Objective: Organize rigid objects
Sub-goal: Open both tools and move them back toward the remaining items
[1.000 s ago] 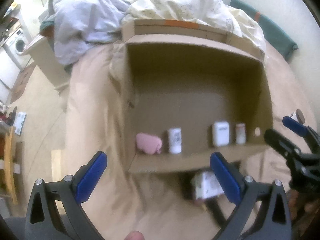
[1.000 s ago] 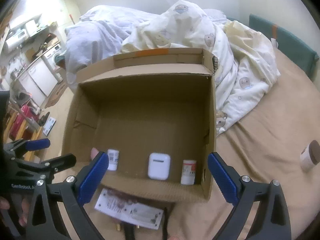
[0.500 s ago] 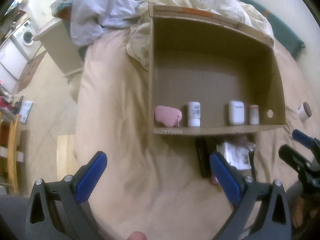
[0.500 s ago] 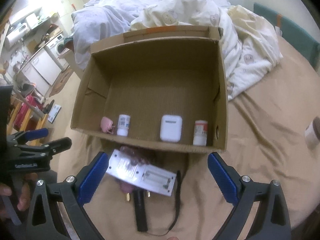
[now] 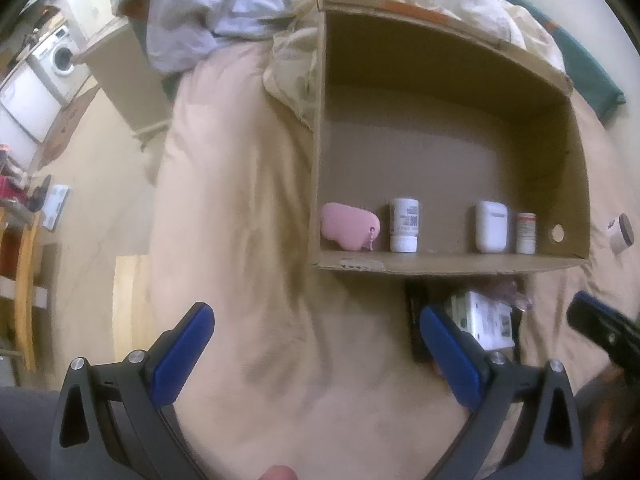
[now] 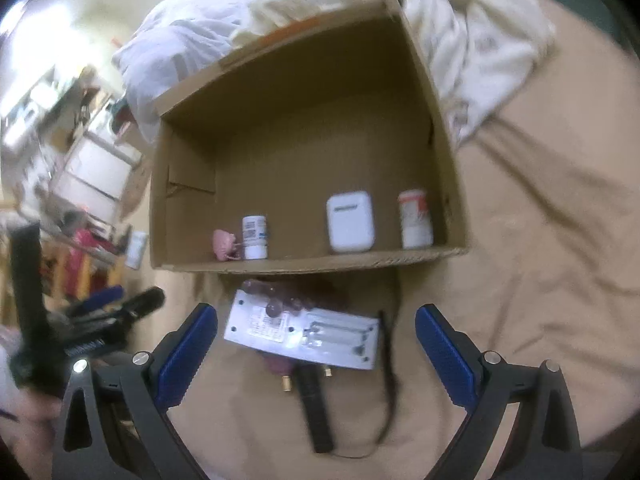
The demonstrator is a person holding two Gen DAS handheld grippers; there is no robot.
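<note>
An open cardboard box [image 5: 440, 262] [image 6: 312, 264] lies on the bed. Along its near wall stand a pink pouch [image 5: 348, 230] [image 6: 224, 243], a white bottle [image 5: 404, 225] [image 6: 255, 237], a white earbud case [image 5: 491, 226] [image 6: 350, 222] and a small red-capped bottle [image 5: 525, 233] [image 6: 416, 219]. Outside the box, near its front, lie a white flat packet [image 6: 304, 334] [image 5: 486, 318], a black stick-shaped object [image 6: 316, 412] and a thin black cord [image 6: 390, 380]. My left gripper [image 5: 316, 356] is open over bare sheet. My right gripper [image 6: 316, 354] is open above the packet.
A small brown-lidded cup [image 5: 620, 234] lies on the sheet right of the box. Rumpled duvets [image 6: 472, 28] pile up behind the box. The bed's left edge drops to a floor with a washing machine [image 5: 56, 58] and furniture.
Both grippers have pulled back from the box, so the packet, black stick and cord in front of it now show fully. Both stay open.
</note>
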